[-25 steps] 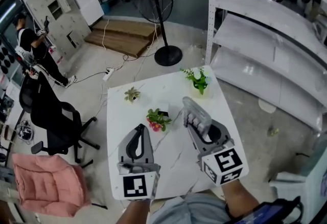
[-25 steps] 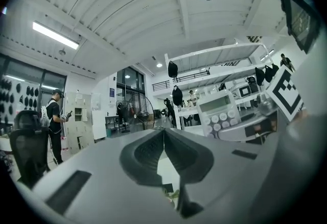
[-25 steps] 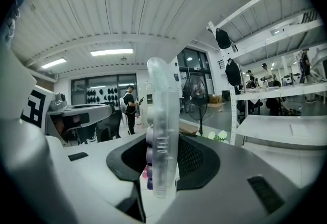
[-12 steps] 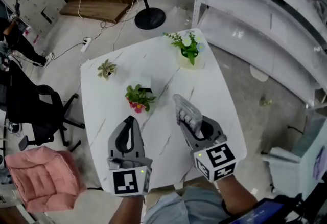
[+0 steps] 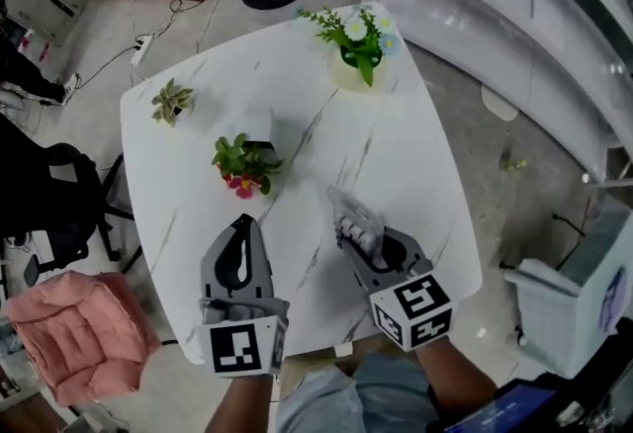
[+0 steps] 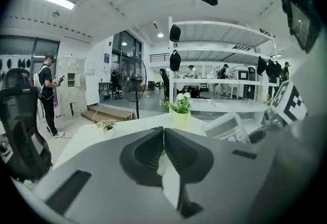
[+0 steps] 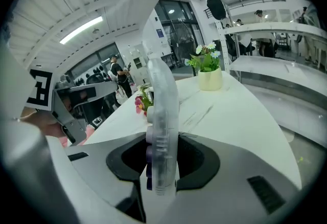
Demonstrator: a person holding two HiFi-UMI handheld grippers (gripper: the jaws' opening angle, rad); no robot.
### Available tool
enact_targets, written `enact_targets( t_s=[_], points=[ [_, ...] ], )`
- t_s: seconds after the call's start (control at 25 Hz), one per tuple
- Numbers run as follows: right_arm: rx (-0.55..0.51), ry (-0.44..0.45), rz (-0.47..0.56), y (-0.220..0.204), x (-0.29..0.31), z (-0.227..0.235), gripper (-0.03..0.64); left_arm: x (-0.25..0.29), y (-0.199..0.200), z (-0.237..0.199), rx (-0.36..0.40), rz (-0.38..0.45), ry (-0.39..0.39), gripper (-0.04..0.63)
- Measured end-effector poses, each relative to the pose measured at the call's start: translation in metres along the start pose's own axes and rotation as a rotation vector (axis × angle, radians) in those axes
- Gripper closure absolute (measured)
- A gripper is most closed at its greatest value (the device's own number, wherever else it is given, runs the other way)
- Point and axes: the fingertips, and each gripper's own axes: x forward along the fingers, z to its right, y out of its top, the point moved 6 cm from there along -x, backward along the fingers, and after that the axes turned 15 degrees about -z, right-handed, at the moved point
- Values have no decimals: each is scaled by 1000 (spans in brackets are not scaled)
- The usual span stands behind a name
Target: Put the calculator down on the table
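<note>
R tongs [image 5: 370, 249] pinching calc [image 5: 352, 219] edge-on, over near-right part of table [image 5: 406, 154]. L tongs [image 5: 243, 223] pressed together, empty, to its left; plant [image 5: 242, 167] w/ red flowers just beyond.

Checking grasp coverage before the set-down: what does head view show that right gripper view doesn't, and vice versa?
Head view only: the marker cube on the right tool, the small succulent pot, and the whole outline of the table. Right gripper view only: the calculator edge-on, pinched between that tool's pads, and the ceiling light strip. Both: calculator, yellow-potted plant, pink-flowered plant, table.
</note>
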Motion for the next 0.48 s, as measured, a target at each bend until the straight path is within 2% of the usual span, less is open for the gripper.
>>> enact_targets(
  t_s=[0.24, 0.48],
  points=[
    [43, 23, -63, -9, 13, 5, 468, 13, -4, -3, -15, -16, -2, 586],
    [150, 73, -106, -4, 21, 13, 468, 18, -5, -3, -24, -26, -12, 586]
  ],
)
